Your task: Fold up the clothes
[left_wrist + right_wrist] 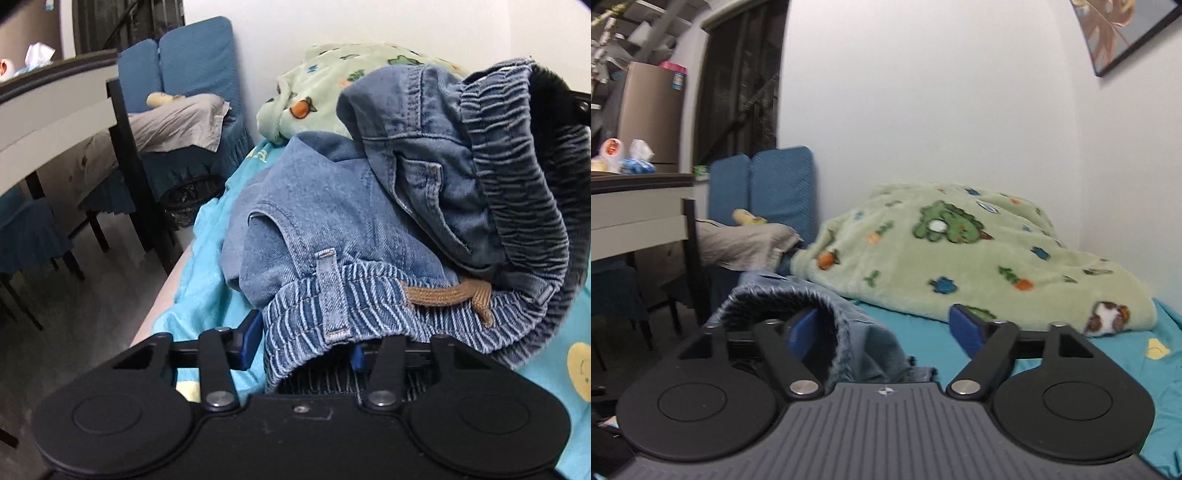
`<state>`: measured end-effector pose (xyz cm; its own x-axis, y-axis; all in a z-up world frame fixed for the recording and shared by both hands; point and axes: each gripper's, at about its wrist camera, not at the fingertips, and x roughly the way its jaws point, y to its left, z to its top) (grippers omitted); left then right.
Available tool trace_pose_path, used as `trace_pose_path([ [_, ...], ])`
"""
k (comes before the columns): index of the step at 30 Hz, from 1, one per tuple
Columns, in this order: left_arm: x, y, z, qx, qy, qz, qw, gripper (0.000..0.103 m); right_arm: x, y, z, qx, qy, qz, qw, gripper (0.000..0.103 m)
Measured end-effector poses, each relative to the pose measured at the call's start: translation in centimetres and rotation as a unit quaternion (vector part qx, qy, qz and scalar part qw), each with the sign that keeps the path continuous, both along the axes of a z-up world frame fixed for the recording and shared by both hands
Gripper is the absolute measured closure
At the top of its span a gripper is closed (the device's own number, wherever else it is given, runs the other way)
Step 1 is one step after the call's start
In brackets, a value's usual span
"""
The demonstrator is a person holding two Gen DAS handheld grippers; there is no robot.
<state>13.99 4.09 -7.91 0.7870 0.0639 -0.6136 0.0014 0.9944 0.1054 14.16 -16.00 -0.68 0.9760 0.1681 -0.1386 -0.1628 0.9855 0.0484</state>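
A pair of blue jeans [369, 206] lies bunched on the turquoise bed sheet [207, 273]. Its elastic waistband [332, 306], with a tan drawstring [443, 295], drapes over my left gripper [301, 349] and fills the gap between the two blue pads. The jaws stand partly apart and I see no firm pinch. In the right wrist view my right gripper [884, 330] is wide open. A fold of the jeans [857, 332] rests against its left pad [801, 332], while the right pad is free above the sheet.
A green fleece blanket [960, 258] is heaped at the back against the white wall. The bed's edge drops to the floor on the left, where blue-covered chairs [195, 66], a grey cloth [177, 122] and a table [639, 214] stand.
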Motion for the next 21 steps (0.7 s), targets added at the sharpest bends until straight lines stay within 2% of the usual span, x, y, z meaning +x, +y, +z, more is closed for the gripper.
trace_pose_path([
  [2,0.1,0.1,0.0,-0.004,0.003,0.002,1.0000,0.060,-0.2,0.7,0.0,-0.015,-0.001,0.010,1.000,0.024],
  [3,0.2,0.1,0.0,-0.006,0.004,0.003,1.0000,0.060,-0.3,1.1,0.0,-0.023,-0.002,0.014,1.000,0.029],
  [4,0.2,0.2,0.0,-0.007,0.005,0.004,0.9999,0.060,-0.3,1.7,0.0,-0.042,-0.002,0.019,0.999,0.038],
  [5,0.4,0.3,-0.2,-0.010,0.012,0.007,0.9998,0.060,-0.3,2.3,-0.1,-0.064,-0.002,0.023,0.998,0.042],
  [7,0.7,0.5,-0.5,-0.016,0.024,0.013,0.9995,0.060,-0.5,3.4,-0.4,-0.093,-0.005,0.027,0.995,0.060],
  [8,0.7,0.6,-0.5,-0.019,0.025,0.014,0.9994,0.060,-0.5,3.7,-0.5,-0.096,-0.005,0.028,0.995,0.065],
  [9,0.6,0.7,-0.4,-0.022,0.026,0.016,0.9993,0.060,-0.4,3.8,-0.5,-0.093,-0.003,0.028,0.995,0.080],
  [10,0.6,0.7,-0.4,-0.023,0.024,0.015,0.9993,0.060,-0.4,3.8,-0.5,-0.088,-0.003,0.024,0.996,0.086],
  [13,0.5,0.7,-0.3,-0.031,0.023,0.015,0.9992,0.060,-0.5,3.2,0.1,-0.058,-0.009,0.013,0.998,0.093],
  [18,0.4,0.7,-0.3,-0.036,0.024,0.013,0.9990,0.057,-0.3,0.2,1.1,0.039,-0.001,-0.032,0.999,0.096],
  [19,0.4,0.5,-0.4,-0.032,0.024,0.010,0.9991,0.057,-0.2,-0.5,1.1,0.054,0.001,-0.041,0.998,0.096],
  [21,0.4,-0.3,-0.8,0.003,0.024,0.004,0.9997,0.057,-0.1,-1.1,0.5,0.062,0.000,-0.063,0.996,0.096],
])
